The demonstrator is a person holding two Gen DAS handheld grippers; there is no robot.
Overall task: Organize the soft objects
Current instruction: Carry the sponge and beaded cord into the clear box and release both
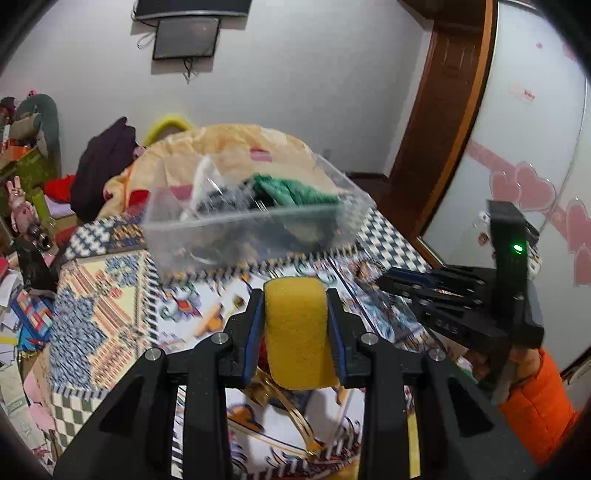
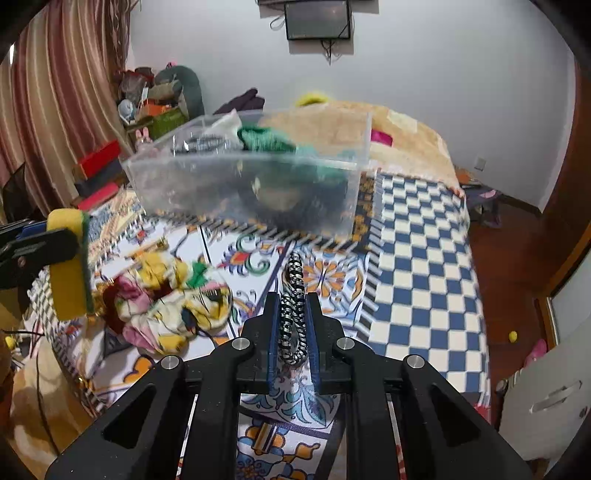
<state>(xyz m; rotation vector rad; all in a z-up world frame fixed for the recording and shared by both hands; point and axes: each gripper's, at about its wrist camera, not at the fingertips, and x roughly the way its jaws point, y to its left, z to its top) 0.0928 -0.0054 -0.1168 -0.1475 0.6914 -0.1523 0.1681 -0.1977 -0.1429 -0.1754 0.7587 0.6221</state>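
Bedding covers the whole work surface: a patterned bedspread (image 2: 325,273) with floral tile motifs in orange, teal and white at the near end, and a blue-and-white checkerboard section (image 2: 417,266) toward its right side. Beyond it lies a pale orange quilt (image 2: 406,133), heaped against a white wall (image 1: 314,85) where a dark framed screen (image 2: 317,20) hangs with cables dangling beneath. Striped curtains (image 2: 55,103) fall at the far left, with boxes and clutter (image 2: 155,107) piled below them; a brown wooden door frame (image 1: 443,122) and a pale panel with pink heart stickers (image 1: 528,184) stand to the right of the bed.

A clear plastic bin (image 2: 251,184) sits on the bedspread toward the quilt end, holding a green cloth (image 2: 269,142), something white and some dark items; it looks blurred. Near the front left of the bed lies a crumpled floral fabric (image 2: 166,306) in yellow, pink and red.

The left gripper (image 1: 295,332) has its jaws pinching a yellow sponge (image 1: 295,332), which stands upright between the blue pads above the bedspread, in front of the bin. The right gripper (image 2: 293,325) has its jaws nearly pressed together on a black-and-white braided band (image 2: 293,295), a loop that sticks up past the fingertips. A hand in an orange sleeve (image 1: 535,398) holds the right gripper.
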